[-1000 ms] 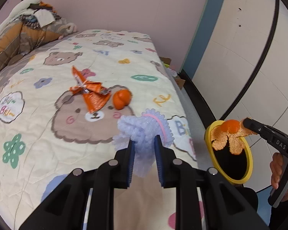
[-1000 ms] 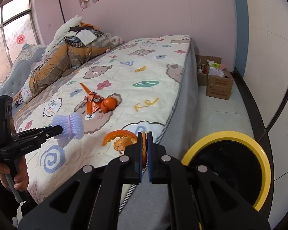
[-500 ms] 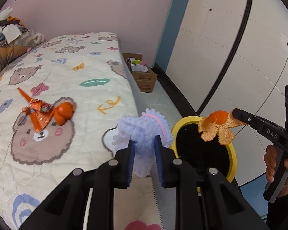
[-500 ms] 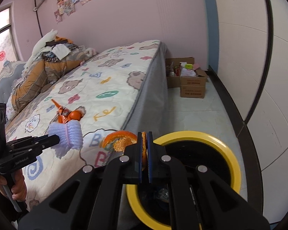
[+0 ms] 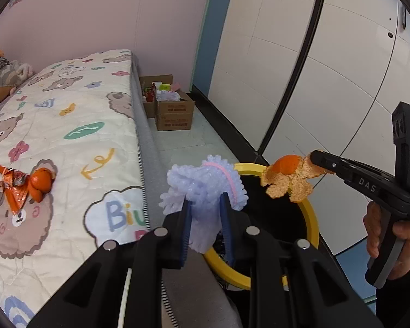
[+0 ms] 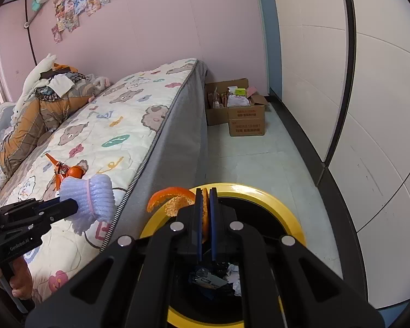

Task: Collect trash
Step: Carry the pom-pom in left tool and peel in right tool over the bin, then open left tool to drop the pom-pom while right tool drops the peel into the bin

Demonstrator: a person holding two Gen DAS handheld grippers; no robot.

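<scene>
Readable text: "DAS" on the right gripper (image 5: 318,161) body in left wrist view; "GenRobot.AI" on the left gripper (image 6: 72,207) body in right wrist view; "Biu" printed on the quilt (image 5: 68,125). Cardboard boxes (image 5: 173,114) carried barcode-style labels, too small to read.

Left gripper was clamped on the lavender foam fruit net (image 5: 205,183), a ribbed mesh sleeve with a pink band, jaws nearly closed on it, held at the near rim of the bin. Right gripper was fully closed on the orange peel (image 5: 289,180), pith side rough and pale, held over the bin's mouth.

Bin (image 6: 276,199): round, yellow rim, black inside, on the floor beside the bed.

Only the right wrist view showed trash already in the bin, the posters (image 6: 79,2) on the pink wall and the bedding pile (image 6: 43,101). Left wrist view showed more clearly the crumpled orange foil wrapper (image 5: 12,188) and a mandarin (image 5: 41,181) touching it, both on the quilt.
</scene>
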